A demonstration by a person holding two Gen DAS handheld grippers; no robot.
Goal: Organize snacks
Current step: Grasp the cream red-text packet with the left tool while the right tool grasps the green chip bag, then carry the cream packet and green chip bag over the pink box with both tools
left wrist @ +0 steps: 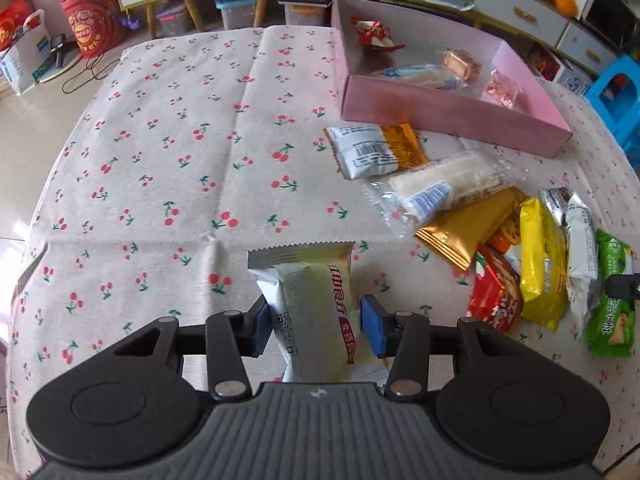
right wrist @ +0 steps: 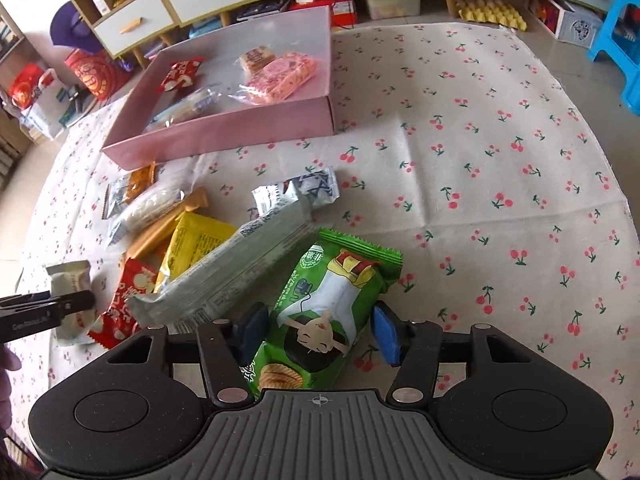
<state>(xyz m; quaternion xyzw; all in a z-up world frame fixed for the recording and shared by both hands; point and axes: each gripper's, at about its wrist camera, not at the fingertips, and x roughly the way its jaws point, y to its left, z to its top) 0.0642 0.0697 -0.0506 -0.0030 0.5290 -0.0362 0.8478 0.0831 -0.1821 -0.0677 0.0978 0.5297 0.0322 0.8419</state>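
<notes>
Pale yellow snack (left wrist: 316,312) pinched in left jaws — green packet (right wrist: 320,316) between right jaws, grip unclear.

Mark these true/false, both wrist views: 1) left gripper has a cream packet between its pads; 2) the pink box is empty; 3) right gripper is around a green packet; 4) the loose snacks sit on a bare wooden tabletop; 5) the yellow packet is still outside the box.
1) True. The left gripper holds the cream packet between its pads.
2) False. The pink box already holds several wrapped snacks, including a pink one.
3) True. The right gripper straddles the green packet.
4) False. They lie on a cherry-print cloth.
5) True. The yellow packet lies in the loose pile on the cloth.
</notes>
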